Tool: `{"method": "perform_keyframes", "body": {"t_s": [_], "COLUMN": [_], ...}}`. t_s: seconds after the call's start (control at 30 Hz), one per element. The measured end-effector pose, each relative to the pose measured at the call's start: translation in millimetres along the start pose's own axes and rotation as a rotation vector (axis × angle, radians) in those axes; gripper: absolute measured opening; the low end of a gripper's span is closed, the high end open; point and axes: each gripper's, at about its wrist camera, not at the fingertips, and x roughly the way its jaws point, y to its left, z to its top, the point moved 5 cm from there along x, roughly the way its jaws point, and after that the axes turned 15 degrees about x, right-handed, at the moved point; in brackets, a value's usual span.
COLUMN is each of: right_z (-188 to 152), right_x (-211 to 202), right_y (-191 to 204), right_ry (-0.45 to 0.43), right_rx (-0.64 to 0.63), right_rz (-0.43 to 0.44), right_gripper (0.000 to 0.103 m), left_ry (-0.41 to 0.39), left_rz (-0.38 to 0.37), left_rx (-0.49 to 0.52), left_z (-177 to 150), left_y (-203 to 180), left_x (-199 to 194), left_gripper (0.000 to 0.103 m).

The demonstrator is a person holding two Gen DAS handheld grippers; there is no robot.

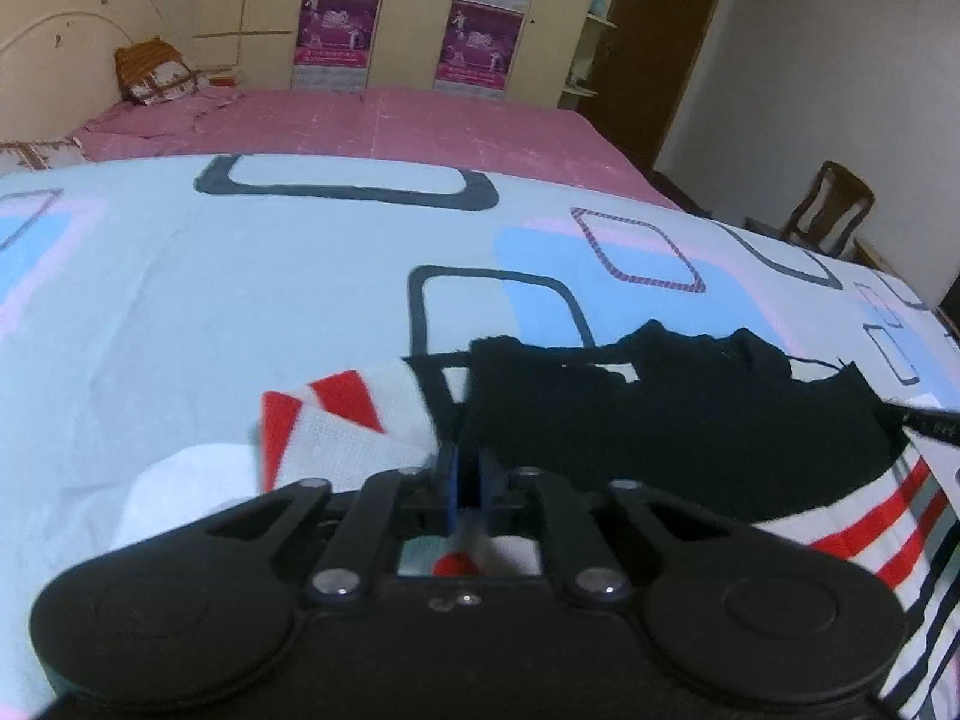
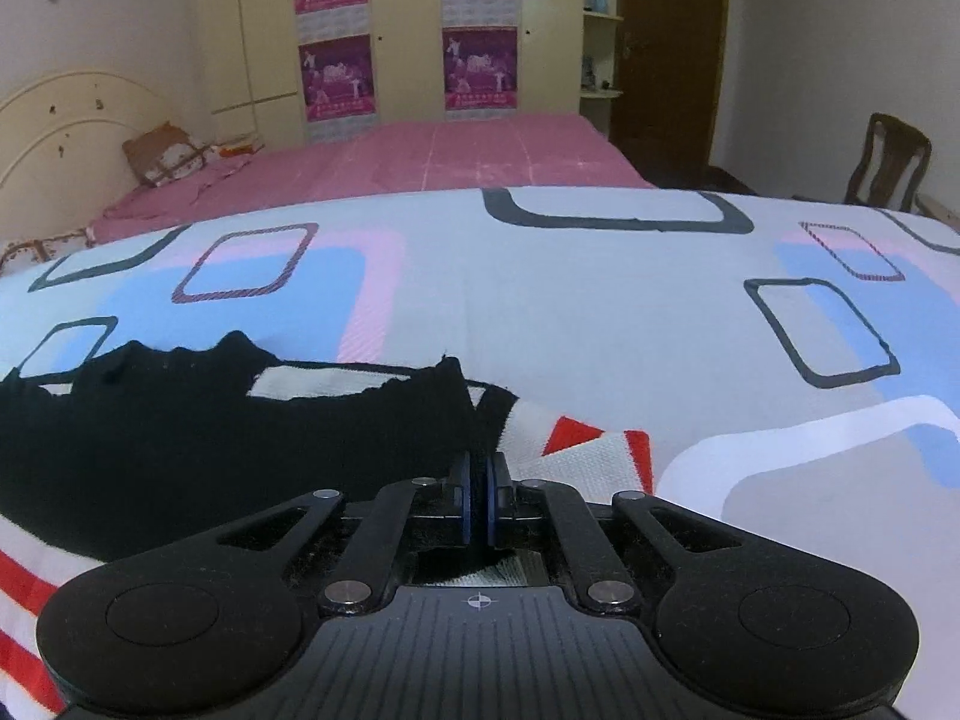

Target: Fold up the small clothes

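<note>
A small knitted garment, black with white, red and black stripes [image 1: 660, 420], lies on the patterned bed sheet [image 1: 240, 312]. In the left wrist view my left gripper [image 1: 465, 480] is shut on the garment's left edge, where a white and red striped part [image 1: 342, 426] sticks out. In the right wrist view my right gripper [image 2: 478, 486] is shut on the garment's right edge, with the black part [image 2: 210, 432] to its left and a white and red corner [image 2: 594, 450] to its right. The right gripper's tip [image 1: 924, 423] shows at the far right of the left wrist view.
The sheet [image 2: 570, 324] is pale with blue, pink and dark square outlines. Behind it lies a pink bed [image 2: 450, 162] with a pillow [image 2: 168, 159] and headboard. A wardrobe with purple posters [image 2: 480, 60] stands at the back. A wooden chair [image 2: 891, 162] stands at the right.
</note>
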Motion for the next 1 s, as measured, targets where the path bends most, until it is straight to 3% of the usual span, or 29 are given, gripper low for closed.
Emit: {"method": "perform_keyframes", "body": {"t_s": [0.03, 0.07, 0.1, 0.23, 0.27, 0.37, 0.43, 0.5, 0.53, 0.57, 0.63, 0.7, 0.8, 0.87, 1.0], "right_z": [3.0, 7.8, 8.7, -4.6, -11.2, -33.1, -43.8, -44.3, -39.5, -31.2, -24.4, -24.7, -19.0, -18.8, -41.9], "right_x": [-9.3, -23.4, -31.6, -19.4, -14.8, -0.6, 2.6, -1.2, -1.7, 1.2, 6.1, 3.4, -12.9, -34.6, -43.3], "right_y": [3.1, 9.1, 14.3, 73.4, 86.5, 113.6, 116.4, 104.1, 87.6, 60.3, 21.2, 14.6, 24.6, 37.4, 73.2], "right_ry": [-0.037, -0.104, -0.13, 0.007, 0.034, 0.122, 0.131, 0.111, 0.079, 0.035, -0.004, 0.005, -0.038, -0.07, 0.007], "right_rx": [-0.005, -0.014, -0.021, -0.112, -0.137, -0.164, -0.205, -0.245, -0.236, -0.201, -0.14, -0.146, -0.119, -0.086, -0.133], "right_rz": [-0.013, -0.004, 0.026, 0.181, 0.205, 0.255, 0.263, 0.25, 0.188, 0.078, -0.025, -0.018, -0.036, 0.057, 0.205], "right_gripper": [0.032, 0.053, 0.055, 0.049, 0.04, 0.04, 0.04, 0.04, 0.04, 0.04, 0.04, 0.04, 0.042, 0.043, 0.043], "left_ry": [-0.017, -0.062, -0.086, -0.089, -0.076, -0.015, -0.018, -0.035, -0.025, -0.021, -0.019, -0.038, -0.08, -0.138, -0.132], "left_rz": [0.034, 0.06, 0.064, -0.071, -0.104, -0.18, -0.125, 0.032, 0.127, 0.136, 0.114, 0.089, 0.147, 0.099, -0.04], "left_rx": [0.021, 0.056, 0.077, 0.155, 0.156, 0.098, 0.1, 0.139, 0.132, 0.102, 0.026, -0.022, -0.022, -0.016, 0.125], "left_z": [2.7, 7.8, 13.3, 34.2, 33.5, 24.0, 17.2, 7.6, -1.4, -9.2, -17.9, -17.1, -11.0, -6.5, -6.1], "left_y": [-3.1, -10.4, -19.4, -80.9, -92.7, -113.9, -107.9, -85.1, -64.4, -47.3, -24.8, -18.9, -29.0, -48.0, -115.1], "left_x": [-8.6, -18.8, -23.5, -10.0, -3.3, 17.4, 20.3, 13.3, 10.6, 10.0, 7.9, 4.9, -11.8, -28.4, -28.5], "left_gripper": [0.045, 0.054, 0.064, 0.064, 0.064, 0.066, 0.066, 0.067, 0.064, 0.063, 0.066, 0.065, 0.062, 0.066, 0.067]}}
